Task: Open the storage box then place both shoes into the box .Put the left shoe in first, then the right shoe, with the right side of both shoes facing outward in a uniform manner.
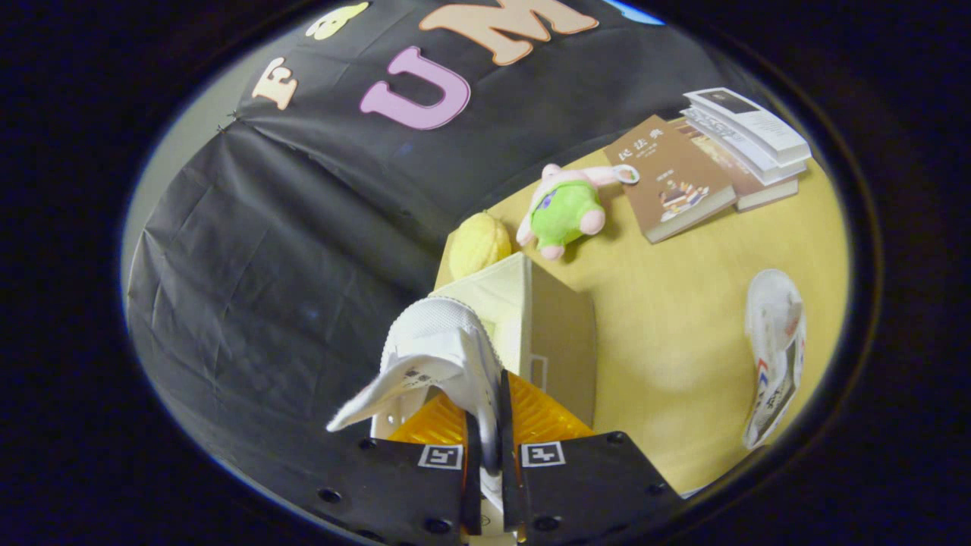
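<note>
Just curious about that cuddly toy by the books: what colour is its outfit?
Bright green, on a pink soft toy, clearest in the gripper view.

The storage box (pixel 531 318) stands at the counter's (pixel 667 364) edge against the booth wall, and the shoe (pixel 444 356) pinched between the closed fingers (pixel 489 447) hangs just above its open top. Beyond the box lie a round fruit (pixel 479 244) and a plush toy (pixel 567 212), then books (pixel 713 167) toward the far corner. The second shoe (pixel 774 353) lies well apart to the box's right.
</note>
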Tool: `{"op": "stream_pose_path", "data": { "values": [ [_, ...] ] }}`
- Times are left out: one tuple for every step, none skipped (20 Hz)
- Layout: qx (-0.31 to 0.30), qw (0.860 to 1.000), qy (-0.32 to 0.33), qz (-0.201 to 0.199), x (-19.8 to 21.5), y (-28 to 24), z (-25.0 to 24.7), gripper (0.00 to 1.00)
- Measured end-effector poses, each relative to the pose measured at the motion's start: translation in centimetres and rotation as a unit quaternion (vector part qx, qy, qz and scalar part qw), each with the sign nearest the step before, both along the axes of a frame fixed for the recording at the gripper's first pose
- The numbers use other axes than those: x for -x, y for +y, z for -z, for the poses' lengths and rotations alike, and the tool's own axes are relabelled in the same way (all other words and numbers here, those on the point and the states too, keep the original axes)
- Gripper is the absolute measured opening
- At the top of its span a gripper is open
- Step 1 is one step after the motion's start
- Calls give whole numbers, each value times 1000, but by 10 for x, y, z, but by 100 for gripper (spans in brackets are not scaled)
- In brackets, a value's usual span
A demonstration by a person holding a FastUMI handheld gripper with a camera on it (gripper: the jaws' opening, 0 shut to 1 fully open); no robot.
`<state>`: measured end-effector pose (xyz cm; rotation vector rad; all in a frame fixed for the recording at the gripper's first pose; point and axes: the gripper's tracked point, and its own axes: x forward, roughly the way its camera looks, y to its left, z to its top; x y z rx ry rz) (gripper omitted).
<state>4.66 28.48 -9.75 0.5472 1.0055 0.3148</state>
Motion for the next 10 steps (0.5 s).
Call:
{"op": "stream_pose_path", "data": {
  "values": [
    [-5,1000,14,-3,0,13,5,14],
    [-8,1000,26,-6,-2,25,11,14],
    [-8,999,39,-3,-4,34,17,14],
    [-3,999,51,3,-7,41,24,14],
    [7,998,62,11,-10,47,33,14],
    [19,997,74,21,-14,51,43,14],
    [27,996,85,32,-18,56,53,14],
    [35,994,93,45,-25,61,61,14],
    [41,992,101,58,-31,64,69,14],
    [48,991,104,74,-39,67,76,14]
  ]
}}
